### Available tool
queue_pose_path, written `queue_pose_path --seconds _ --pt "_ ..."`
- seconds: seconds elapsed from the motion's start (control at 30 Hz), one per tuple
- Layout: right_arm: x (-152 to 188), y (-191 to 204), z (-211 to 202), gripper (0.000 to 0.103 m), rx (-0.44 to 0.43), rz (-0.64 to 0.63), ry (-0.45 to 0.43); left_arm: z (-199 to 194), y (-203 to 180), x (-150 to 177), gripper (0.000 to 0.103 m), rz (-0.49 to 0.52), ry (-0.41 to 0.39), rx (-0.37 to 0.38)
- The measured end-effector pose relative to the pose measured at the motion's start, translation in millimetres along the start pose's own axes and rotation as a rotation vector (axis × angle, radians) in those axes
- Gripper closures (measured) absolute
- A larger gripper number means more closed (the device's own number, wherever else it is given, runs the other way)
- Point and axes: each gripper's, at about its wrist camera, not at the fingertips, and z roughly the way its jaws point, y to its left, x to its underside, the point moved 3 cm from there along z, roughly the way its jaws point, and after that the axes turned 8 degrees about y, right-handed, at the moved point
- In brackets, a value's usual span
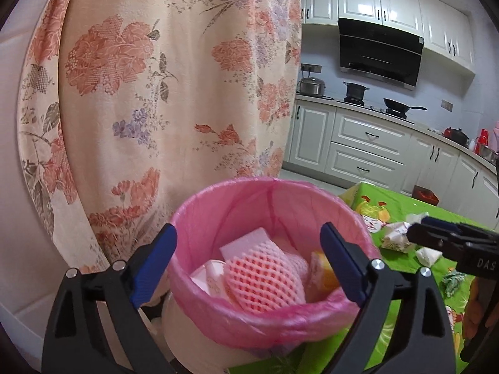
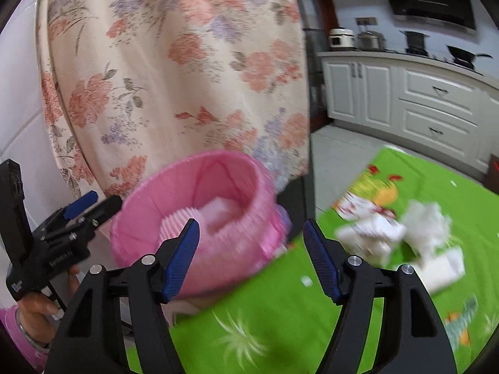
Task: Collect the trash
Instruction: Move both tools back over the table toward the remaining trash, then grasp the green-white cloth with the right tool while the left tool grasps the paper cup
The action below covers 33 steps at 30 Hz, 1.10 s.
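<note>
While tissues (image 1: 397,235) lie rightward (untouched).

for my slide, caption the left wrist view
Open left tongs poised over pink-lined bin holding foam fruit net.

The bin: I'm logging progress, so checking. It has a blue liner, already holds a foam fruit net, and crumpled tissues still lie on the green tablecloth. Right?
Not quite: the bin has a pink liner, not blue, as the left wrist view shows. The rest holds: a foam fruit net lies inside, and crumpled tissues still lie on the green tablecloth.
</note>
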Motion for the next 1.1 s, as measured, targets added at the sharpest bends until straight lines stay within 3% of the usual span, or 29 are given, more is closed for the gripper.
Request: queue_pose_path --seconds 0.4,0.6,0.83,1.1 --pt "70.6 -55.3 -47.0 0.036 0.198 0.13 -0.001 -30.7 -69.1 23.9 0.006 0.075 -0.032 0.103" --pt "108.4 -92.9 -67.9 0.036 0.292 0.254 0.013 -32.4 -115.6 45.8 0.006 0.156 0.001 0.185" --pt "113.5 -123.4 -71.6 0.036 0.332 0.371 0.011 -29.1 -140.9 59.9 0.006 0.21 0.032 0.225" --pt "101.7 -142.4 -48.0 0.036 0.385 0.397 0.061 -28.6 -139.7 71.4 0.006 0.244 0.05 0.226"
